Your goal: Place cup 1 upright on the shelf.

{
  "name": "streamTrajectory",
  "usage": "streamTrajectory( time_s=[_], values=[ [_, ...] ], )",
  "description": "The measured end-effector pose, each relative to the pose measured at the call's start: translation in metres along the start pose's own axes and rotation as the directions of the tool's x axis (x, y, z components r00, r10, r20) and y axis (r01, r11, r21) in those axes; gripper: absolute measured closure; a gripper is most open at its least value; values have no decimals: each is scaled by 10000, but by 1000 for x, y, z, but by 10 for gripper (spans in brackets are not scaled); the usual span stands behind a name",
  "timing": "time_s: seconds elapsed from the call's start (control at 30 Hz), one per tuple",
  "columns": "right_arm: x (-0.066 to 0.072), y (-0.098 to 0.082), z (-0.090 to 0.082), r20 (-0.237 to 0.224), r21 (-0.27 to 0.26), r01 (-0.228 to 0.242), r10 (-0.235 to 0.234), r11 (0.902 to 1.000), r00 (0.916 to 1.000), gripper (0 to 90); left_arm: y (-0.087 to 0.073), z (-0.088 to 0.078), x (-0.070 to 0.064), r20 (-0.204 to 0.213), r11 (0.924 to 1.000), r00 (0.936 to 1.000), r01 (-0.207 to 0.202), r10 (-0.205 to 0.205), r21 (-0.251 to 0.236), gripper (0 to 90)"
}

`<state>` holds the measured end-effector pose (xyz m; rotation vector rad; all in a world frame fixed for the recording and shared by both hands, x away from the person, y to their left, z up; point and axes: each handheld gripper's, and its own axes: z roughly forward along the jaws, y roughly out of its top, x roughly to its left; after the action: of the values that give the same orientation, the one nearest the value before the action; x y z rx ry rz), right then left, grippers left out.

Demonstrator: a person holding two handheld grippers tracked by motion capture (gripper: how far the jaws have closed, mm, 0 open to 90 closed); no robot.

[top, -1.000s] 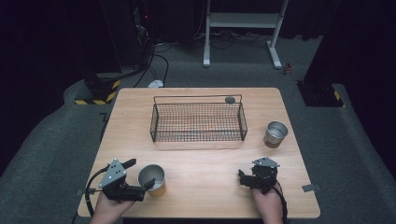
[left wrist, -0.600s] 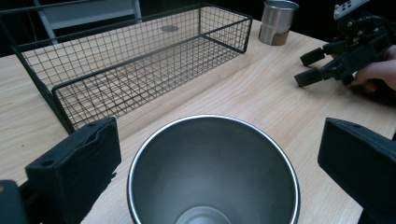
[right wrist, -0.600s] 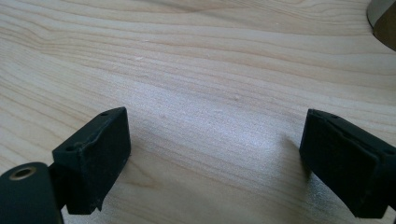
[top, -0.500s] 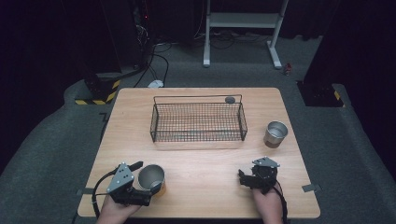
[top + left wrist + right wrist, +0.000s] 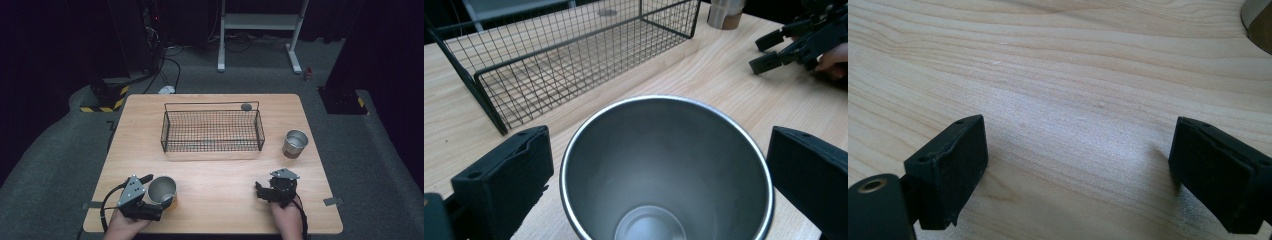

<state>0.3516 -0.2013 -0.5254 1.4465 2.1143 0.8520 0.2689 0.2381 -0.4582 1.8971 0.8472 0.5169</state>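
We have our left claw (image 5: 659,175) spread wide around the near steel cup (image 5: 666,167), not yet clenched, while our right claw (image 5: 1078,175) rests released on the surface (image 5: 225,175), and the wire basket (image 5: 212,131) holds neither cup.

It looks like a lab or studio: a wooden table (image 5: 215,200) on grey carpet (image 5: 55,165), dark surroundings, cables (image 5: 167,60) upper left, hazard-striped tape (image 5: 102,105).

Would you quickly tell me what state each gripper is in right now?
Left gripper: open, fingers either side of the steel cup, not clamped.
Right gripper: open, holding nothing.
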Motion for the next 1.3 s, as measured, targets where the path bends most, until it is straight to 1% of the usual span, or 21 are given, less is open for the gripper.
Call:
streamTrajectory(
  time_s=[0.23,0.33,0.4,0.43,0.53,0.67,0.7,0.8,0.87,1.0,1.13,1.27,1.3],
  values=[
    [0,0,0,-1,-4,1,-1,10000,10000,89,-4,3,0,-10,10000,10000,9,-9,85,0],
    [0,0,0,0,1,-5,5,10000,10000,89,-5,4,-1,-60,9999,10000,-71,72,134,1],
    [0,0,0,0,-2,3,-3,10000,10000,89,-7,6,-1,-114,9994,9998,-150,153,299,5],
    [0,0,0,-1,3,-6,6,10000,10000,89,-8,7,-2,-64,9992,9999,-106,109,380,5],
    [0,0,0,-2,3,-4,4,10000,10000,89,-11,10,-3,-127,9982,9995,-280,287,535,6],
    [0,0,0,-1,2,-6,6,10000,10000,89,-15,11,-2,-91,9983,9996,-257,262,531,6],
    [0,0,0,-1,3,-4,4,10000,10000,89,-16,11,-3,-57,9986,9998,-188,191,501,6],
    [0,0,0,-1,4,-8,8,10000,10000,89,-18,11,-2,-29,9986,9998,-209,211,490,5],
    [0,0,0,-1,-2,2,-2,10000,10000,89,-19,11,-2,-47,9990,9998,-197,199,405,5],
    [0,0,0,-1,2,-5,5,10000,10000,89,-20,10,1,101,9997,9999,-122,120,197,6],
    [0,0,0,-1,0,-1,1,10000,10000,89,-21,10,2,75,9996,9999,-154,152,217,6],
    [0,0,0,-1,3,-6,6,10000,10000,89,-24,12,2,-78,9991,9993,-356,358,232,7],
    [0,0,0,-1,2,-5,5,10000,10000,89,-25,12,3,-54,9993,9996,-292,294,225,9]
  ],
)
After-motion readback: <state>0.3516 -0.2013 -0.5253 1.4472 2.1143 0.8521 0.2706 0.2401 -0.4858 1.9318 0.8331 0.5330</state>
